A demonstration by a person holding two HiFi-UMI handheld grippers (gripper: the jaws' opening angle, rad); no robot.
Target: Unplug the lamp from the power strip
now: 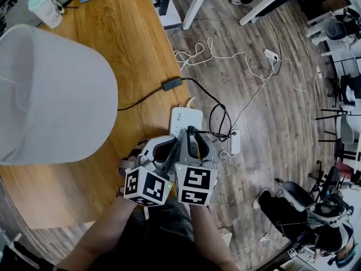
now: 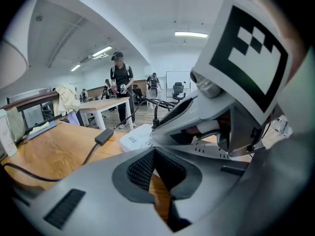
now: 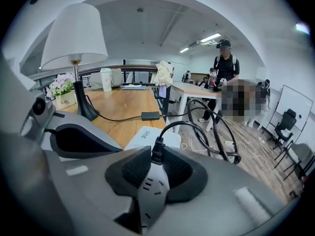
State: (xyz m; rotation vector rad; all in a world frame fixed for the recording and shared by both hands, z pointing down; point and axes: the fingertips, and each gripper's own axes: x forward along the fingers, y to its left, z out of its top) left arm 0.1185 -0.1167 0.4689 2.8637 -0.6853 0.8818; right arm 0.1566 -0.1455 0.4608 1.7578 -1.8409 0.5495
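Observation:
The white lamp shade fills the left of the head view, over the wooden table. Its black cable runs through an adapter toward the white power strip at the table's edge. My right gripper is over the strip's near end, shut on a grey plug whose black cable loops away. The plug's prongs are hidden. My left gripper sits just to the left against the right one; its pads meet at the tips with nothing between them.
A cup stands at the table's far corner. Loose white cables and a second strip lie on the floor to the right. A person stands by further tables. A small plant pot sits beside the lamp base.

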